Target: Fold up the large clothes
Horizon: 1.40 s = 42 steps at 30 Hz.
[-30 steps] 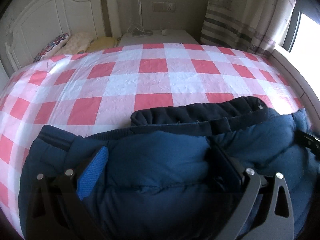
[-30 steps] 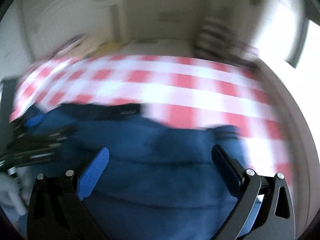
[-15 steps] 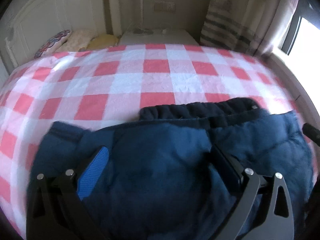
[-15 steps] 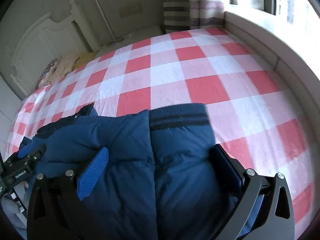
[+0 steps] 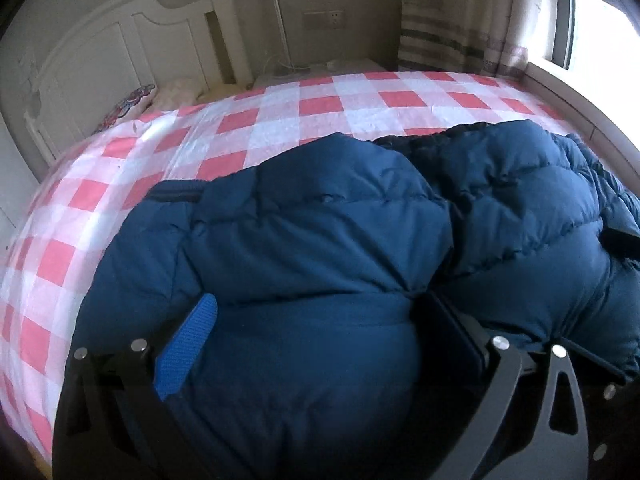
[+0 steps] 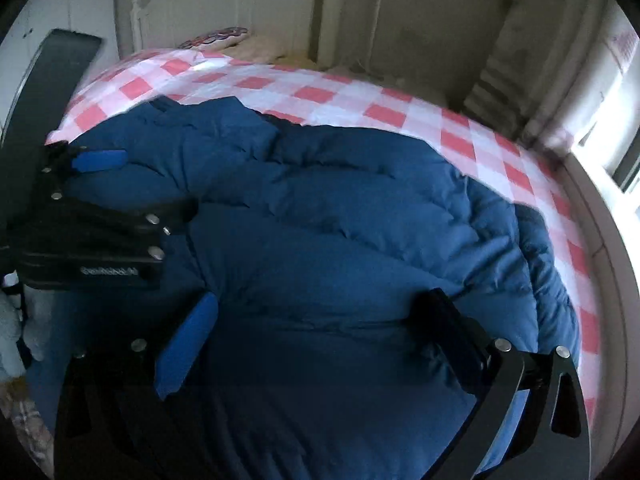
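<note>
Left wrist view: a navy puffer jacket [image 5: 320, 240] lies bunched on the checked bed [image 5: 280, 120], sleeve drawn across the body, the fold judged partly done and needing squaring. Both the left tool [image 5: 316, 332] and right tool [image 6: 320, 320] hover spread above it. Headboard [image 5: 100, 48] at 11 o'clock, curtain [image 5: 452, 20] at 1.

I count one blue padded jacket [image 5: 320, 240] on one checked bed sheet [image 5: 280, 120]. Upper left of the frame shows one headboard [image 5: 100, 52] and two pillows [image 5: 160, 94]; upper right, one curtain [image 5: 452, 16]. My tongs number two: the left tongs [image 5: 316, 320] and the right tongs [image 6: 324, 316].
</note>
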Available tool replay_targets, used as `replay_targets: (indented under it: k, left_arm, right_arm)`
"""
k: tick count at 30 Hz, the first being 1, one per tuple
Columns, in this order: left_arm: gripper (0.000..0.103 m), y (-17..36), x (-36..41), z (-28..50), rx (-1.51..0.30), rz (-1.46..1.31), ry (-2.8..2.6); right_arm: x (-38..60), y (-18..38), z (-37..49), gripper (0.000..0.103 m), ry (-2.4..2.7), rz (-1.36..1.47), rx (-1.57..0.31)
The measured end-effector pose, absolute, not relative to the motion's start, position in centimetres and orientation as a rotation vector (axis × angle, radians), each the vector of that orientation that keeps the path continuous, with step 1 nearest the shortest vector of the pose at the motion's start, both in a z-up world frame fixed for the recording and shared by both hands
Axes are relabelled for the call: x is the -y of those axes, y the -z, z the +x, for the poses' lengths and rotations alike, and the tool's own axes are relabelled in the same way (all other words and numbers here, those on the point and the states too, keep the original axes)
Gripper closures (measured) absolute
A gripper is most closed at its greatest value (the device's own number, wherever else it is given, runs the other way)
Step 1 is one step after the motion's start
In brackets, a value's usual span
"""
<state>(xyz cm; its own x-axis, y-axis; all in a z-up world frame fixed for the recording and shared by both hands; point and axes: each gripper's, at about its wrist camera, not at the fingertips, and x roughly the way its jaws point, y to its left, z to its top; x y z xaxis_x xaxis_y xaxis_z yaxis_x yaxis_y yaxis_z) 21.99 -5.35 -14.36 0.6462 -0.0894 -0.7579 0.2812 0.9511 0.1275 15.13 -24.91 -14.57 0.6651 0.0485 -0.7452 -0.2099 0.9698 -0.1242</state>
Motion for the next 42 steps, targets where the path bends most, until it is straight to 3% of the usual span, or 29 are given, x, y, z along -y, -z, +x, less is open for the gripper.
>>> replay_targets:
  k: [9, 12, 14, 16, 20, 25, 28, 32, 37, 42]
  left_arm:
    - [0.002, 11.9, 0.9, 20.5, -0.778, 0.216, 0.117]
    - [0.002, 13.2, -2.8, 21.7, -0.850, 0.093, 0.096]
    - [0.002, 13.6, -4.5, 22.4, -0.876, -0.031, 0.125]
    - [0.002, 13.7, -3.7, 22.5, -0.878, 0.013, 0.105]
    - [0.003, 12.9, -2.7, 21.3, -0.836, 0.087, 0.040]
    - [0.002, 10.5, 0.5, 14.0, -0.720, 0.075, 0.211]
    - [0.002, 13.8, 4.7, 11.8, -0.786, 0.209, 0.288]
    - [0.002, 15.4, 6.0, 10.9, -0.698, 0.282, 0.232]
    - [0.002, 14.6, 4.2, 11.6, -0.753, 0.224, 0.273]
    - [0.002, 13.2, -3.1, 11.6, -0.725, 0.092, 0.120]
  right_arm:
    - [28.1, 12.3, 13.3, 0.005, -0.085, -0.138, -0.776]
    - [31.6, 12.3, 12.7, 0.005, 0.028, -0.109, -0.773]
    - [34.9, 14.2, 13.1, 0.005, 0.026, 0.016, -0.816]
    - [36.6, 15.1, 13.0, 0.004, -0.029, 0.132, -0.801]
    - [35.1, 14.6, 12.9, 0.005, 0.030, 0.041, -0.801]
    - [31.5, 11.9, 8.7, 0.005, -0.051, 0.008, -0.704]
    - [27.4, 12.1, 6.4, 0.005, -0.174, -0.094, -0.702]
    - [23.5, 16.1, 5.2, 0.004, -0.162, -0.255, -0.680]
    - [24.0, 15.9, 5.5, 0.005, -0.186, -0.238, -0.711]
    - [27.0, 13.8, 5.1, 0.005, -0.102, -0.208, -0.686]
